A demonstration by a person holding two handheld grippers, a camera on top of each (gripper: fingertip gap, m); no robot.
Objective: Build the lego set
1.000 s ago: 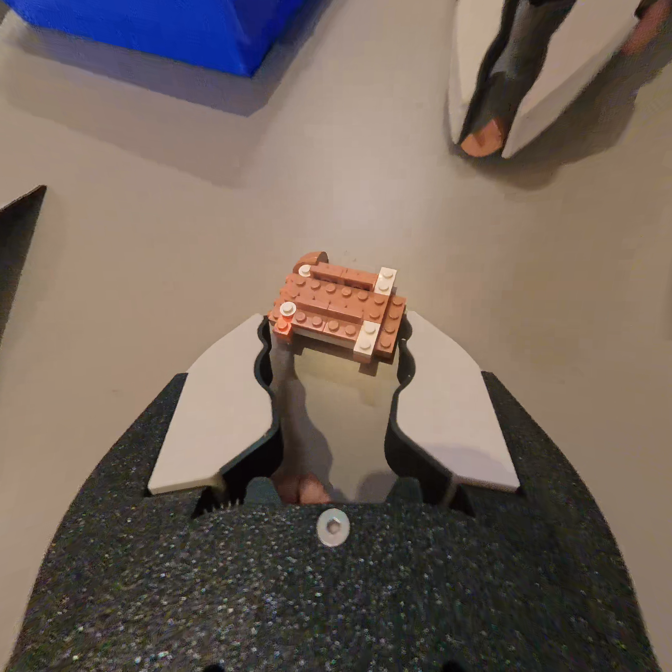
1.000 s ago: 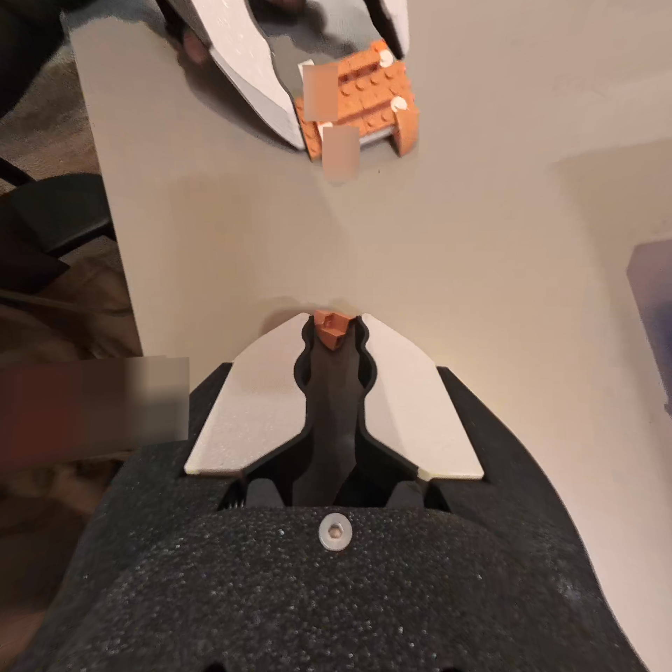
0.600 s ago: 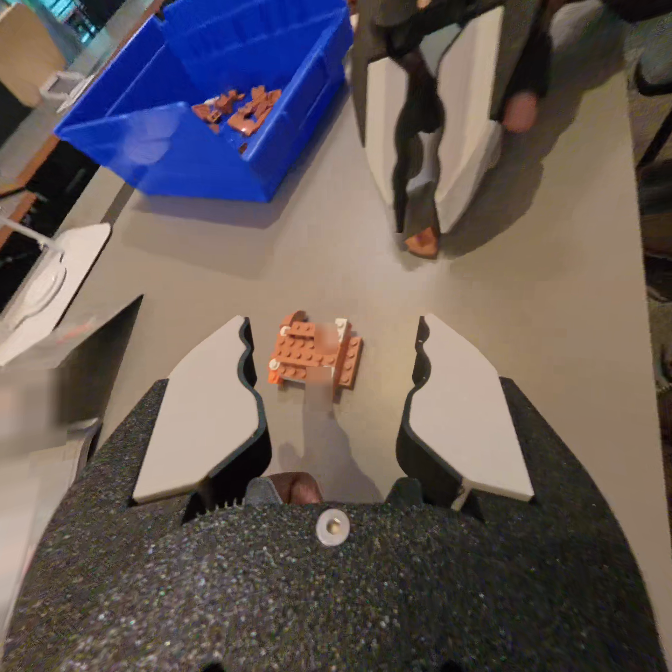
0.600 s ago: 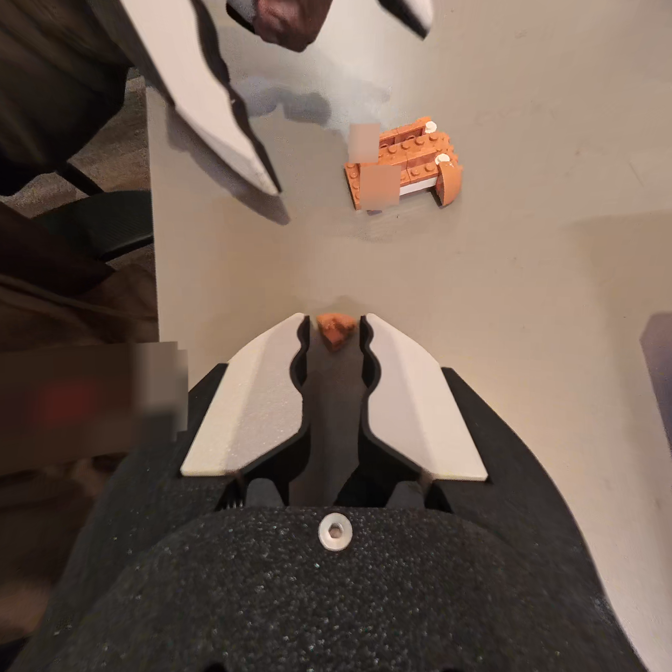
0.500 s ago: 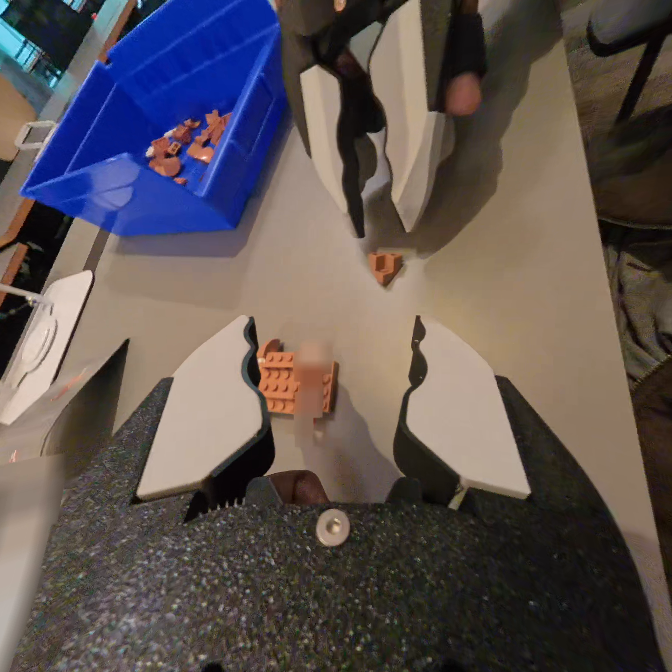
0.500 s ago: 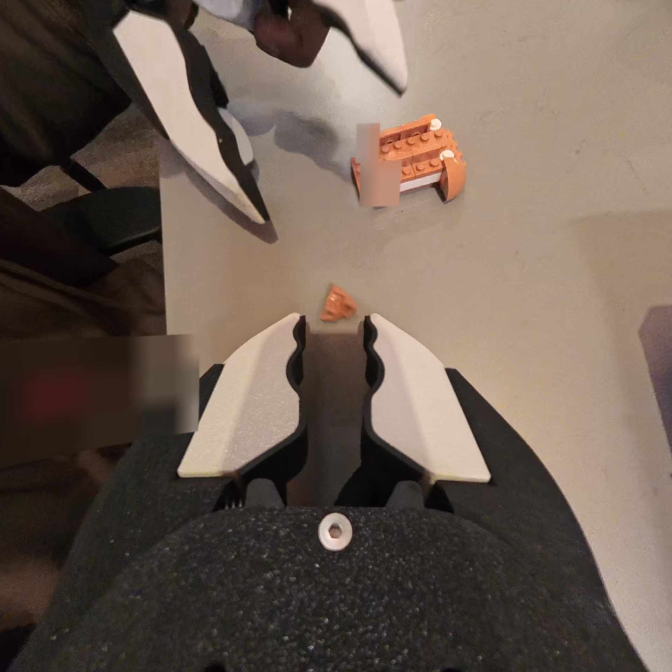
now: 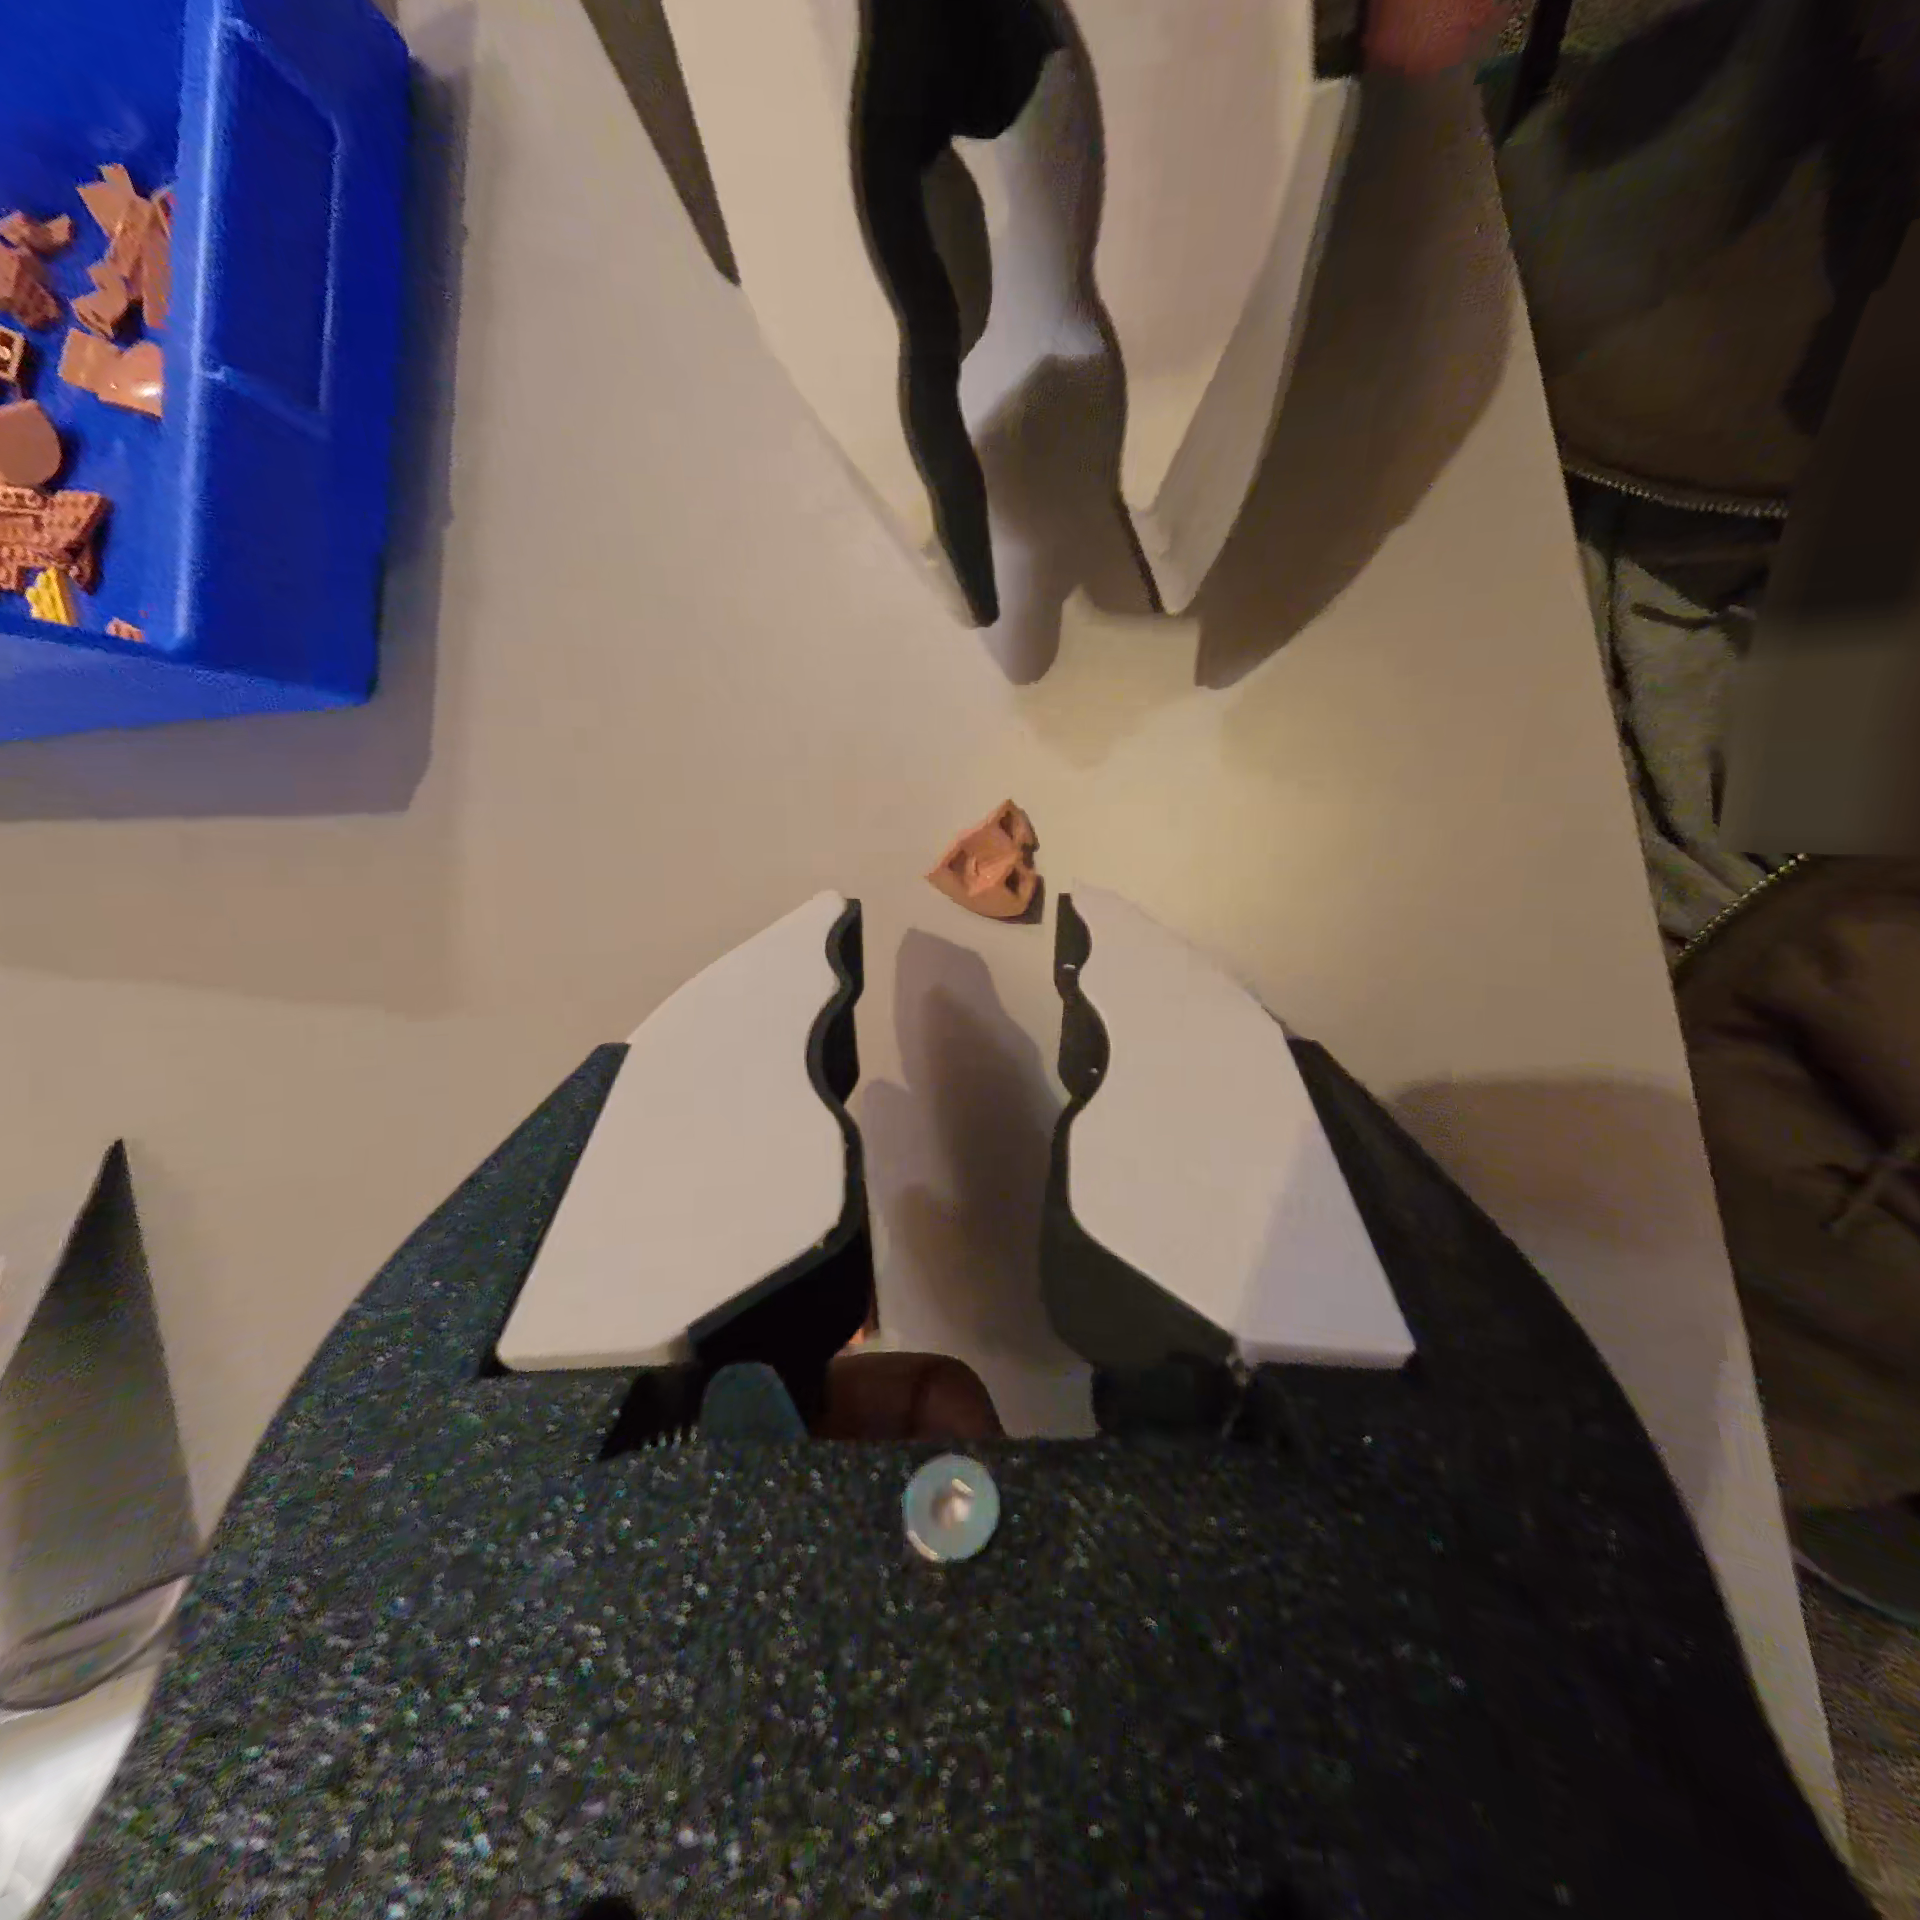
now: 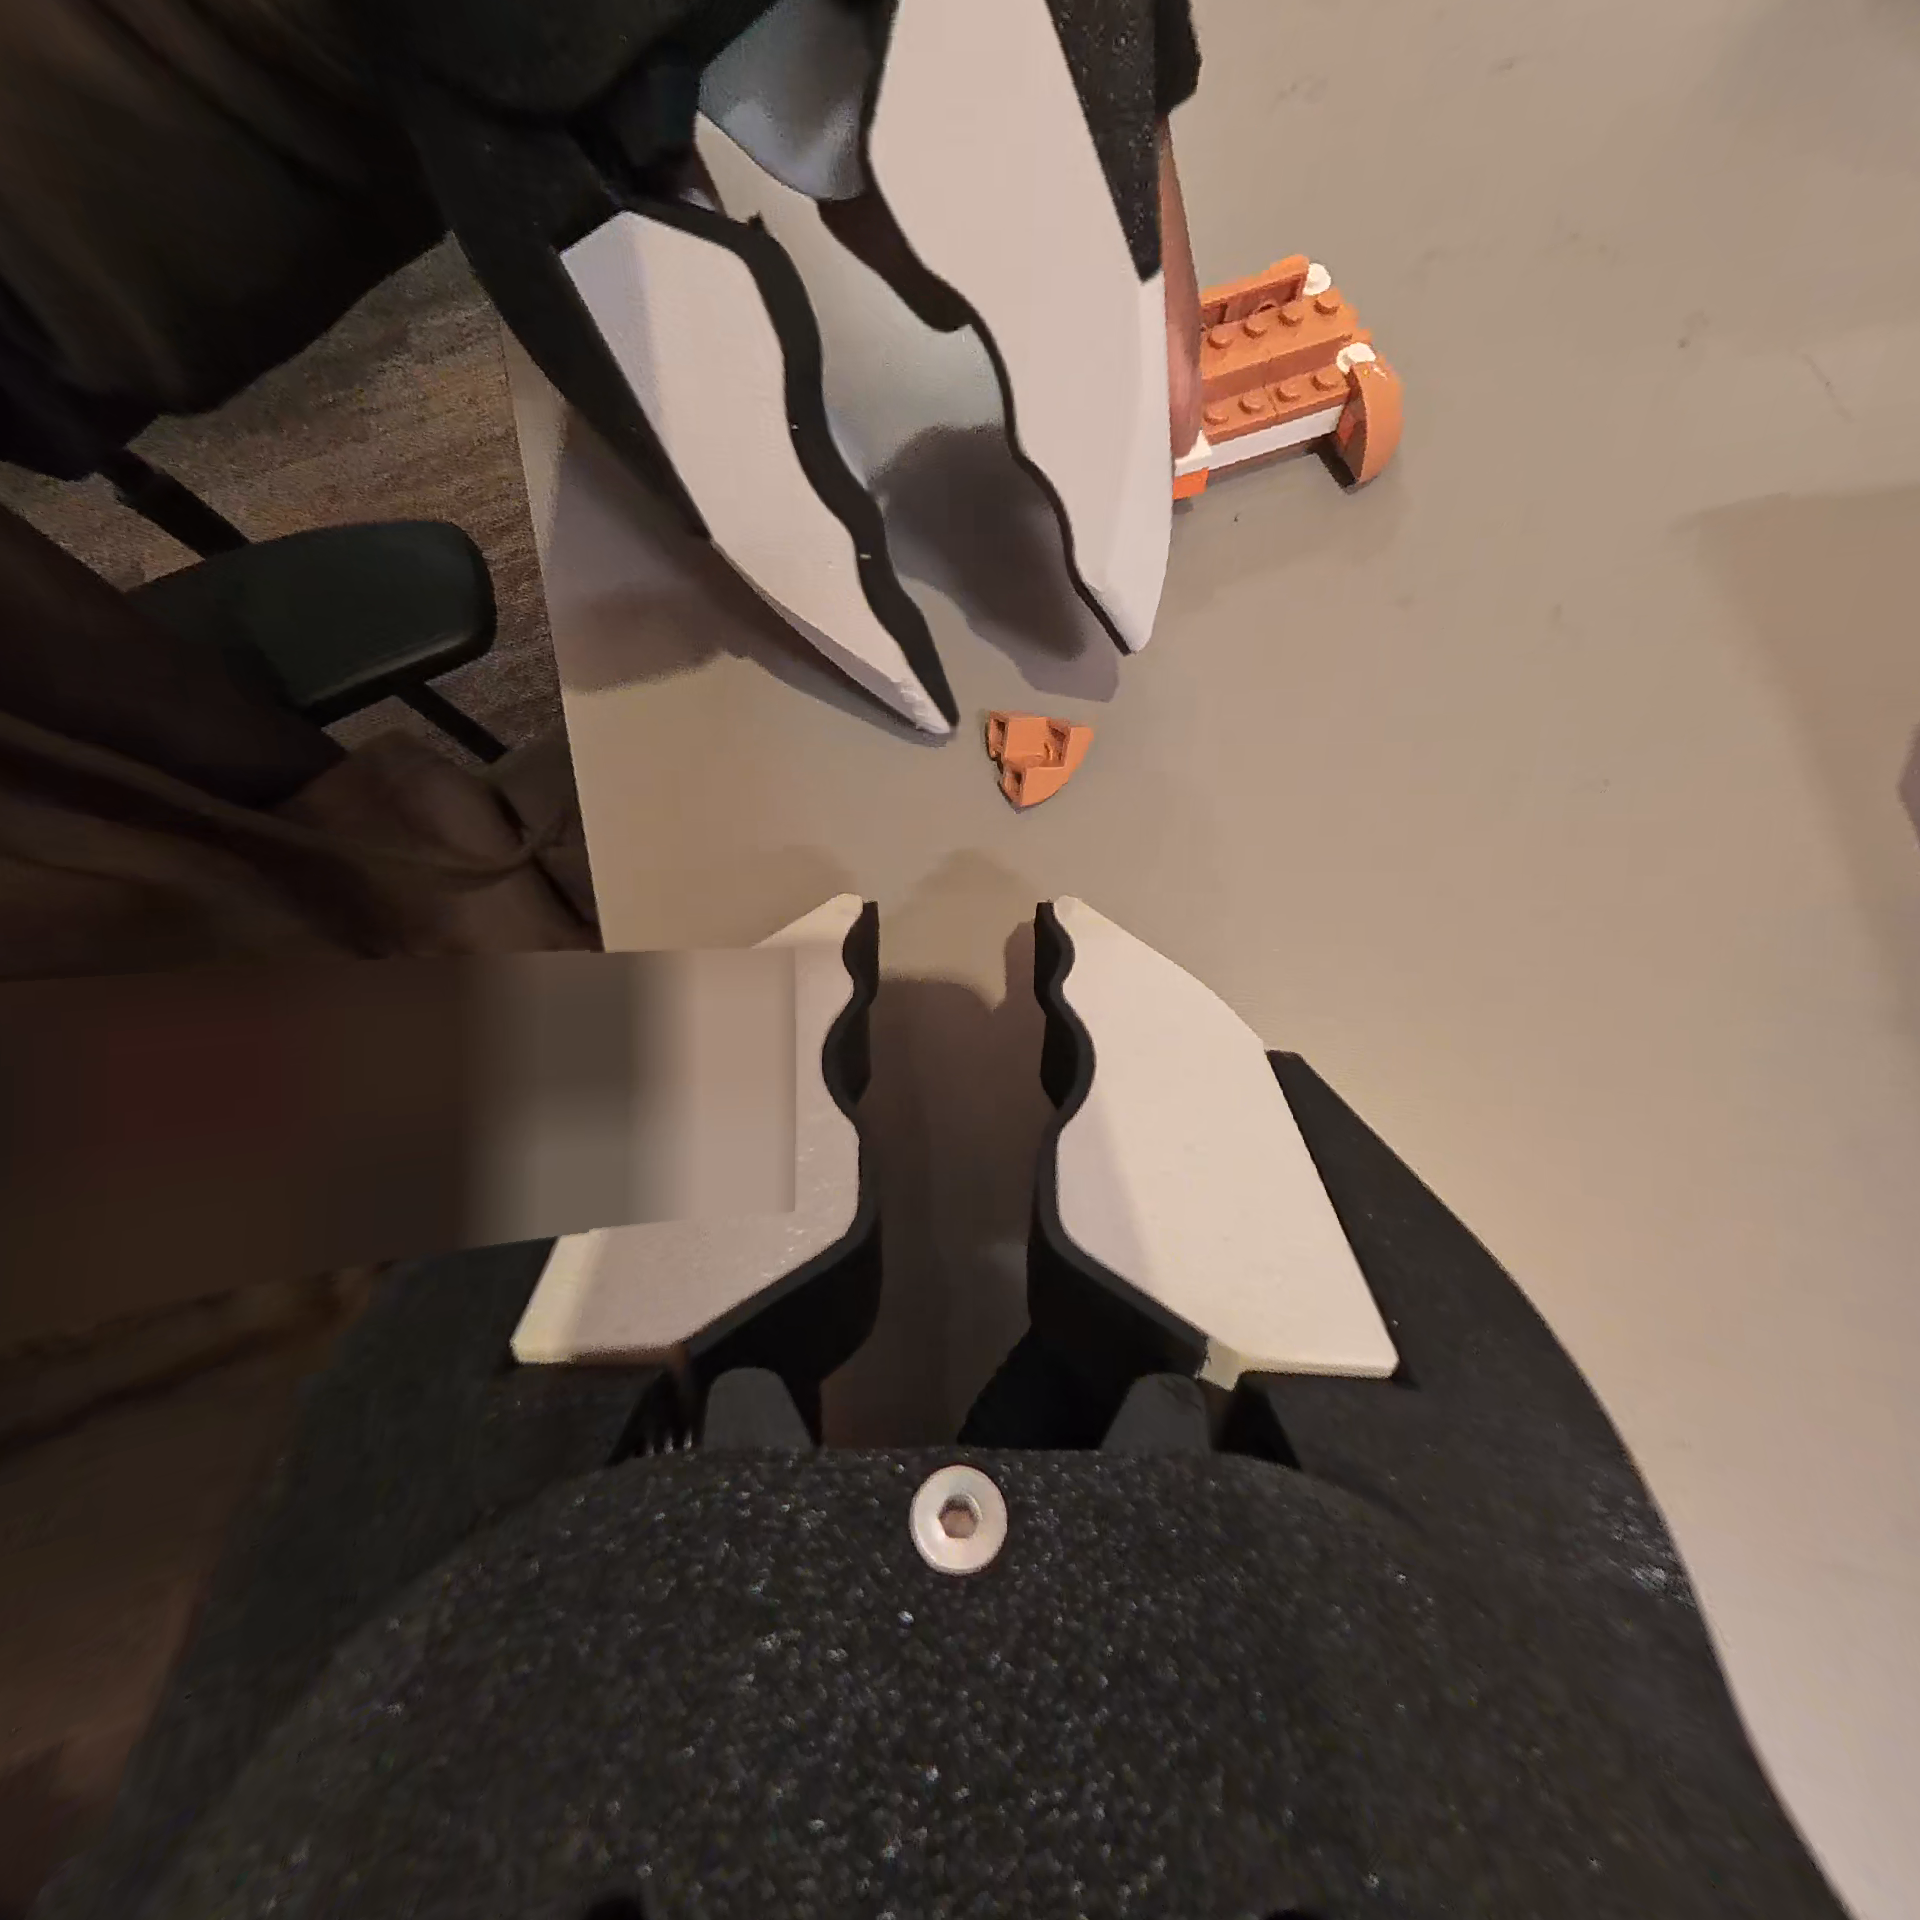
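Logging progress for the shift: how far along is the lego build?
Partway. A small orange assembly stands built on the table. Nothing is in hand: both the left tool and right tool are open around a loose piece. More pieces wait in the blue bin.

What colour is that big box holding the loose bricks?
Bright blue; the box shows only in the left wrist view, at the upper left.

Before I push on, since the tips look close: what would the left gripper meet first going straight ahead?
Probably the small orange piece, lying on the table just ahead of the open left gripper, slightly right of centre. Height is unclear.
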